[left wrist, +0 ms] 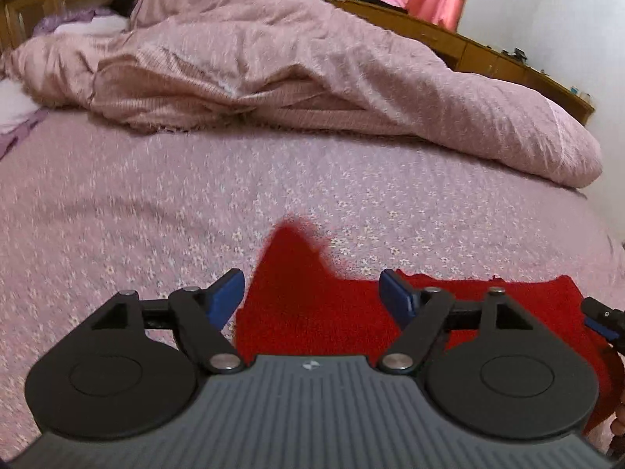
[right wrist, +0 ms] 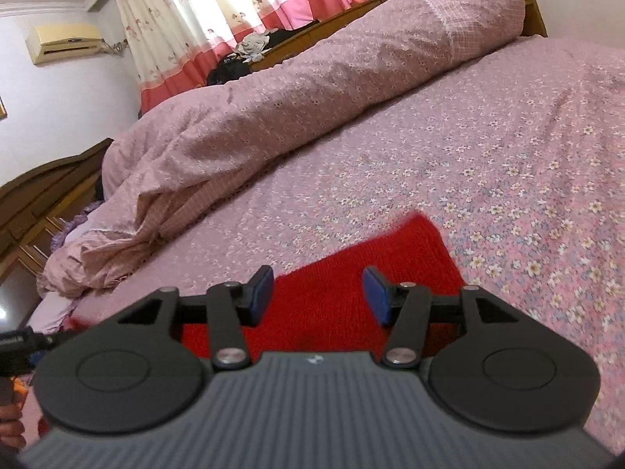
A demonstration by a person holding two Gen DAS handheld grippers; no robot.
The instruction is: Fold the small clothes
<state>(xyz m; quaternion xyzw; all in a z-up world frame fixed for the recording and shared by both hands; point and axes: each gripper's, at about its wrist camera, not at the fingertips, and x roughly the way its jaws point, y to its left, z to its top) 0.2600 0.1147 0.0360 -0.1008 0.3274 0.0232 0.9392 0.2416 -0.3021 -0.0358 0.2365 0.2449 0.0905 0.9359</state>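
Red knitted garment flat on floral pink bed sheet, under left tool and right tool, both parted and empty: regrip far corners evenly, fold straight.

No words, brand names or numbers can be read in either view. The one mark is a small pale emblem on the ribbed grey body of the left gripper, at about 6 o'clock in the left wrist view; it is too small to make out. A similar blurred pale emblem sits at the same spot on the right gripper's grey body in the right wrist view, and it cannot be read either.
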